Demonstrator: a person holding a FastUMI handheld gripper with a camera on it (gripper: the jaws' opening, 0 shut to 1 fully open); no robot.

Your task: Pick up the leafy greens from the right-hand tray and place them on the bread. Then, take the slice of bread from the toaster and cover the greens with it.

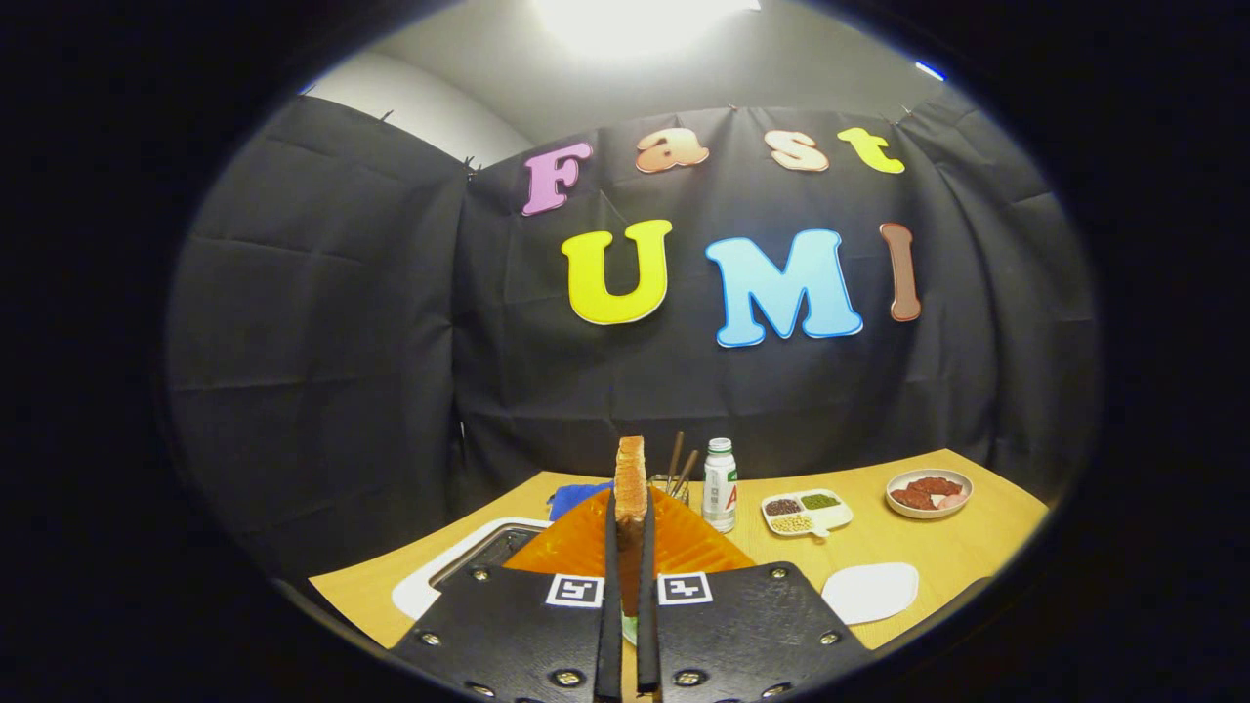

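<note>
My gripper is shut on a slice of toasted bread, held on edge between the two fingers and sticking up above their tips. It hangs above an orange tray on the wooden table. A small patch of green shows low down between the fingers, too hidden to tell what it is. A white appliance with a dark slot, likely the toaster, sits just left of the orange tray.
Beyond the tray stand a small white bottle, a holder with brown sticks and a blue cloth. To the right are a divided dish of grains, a bowl of meat pieces and a white plate.
</note>
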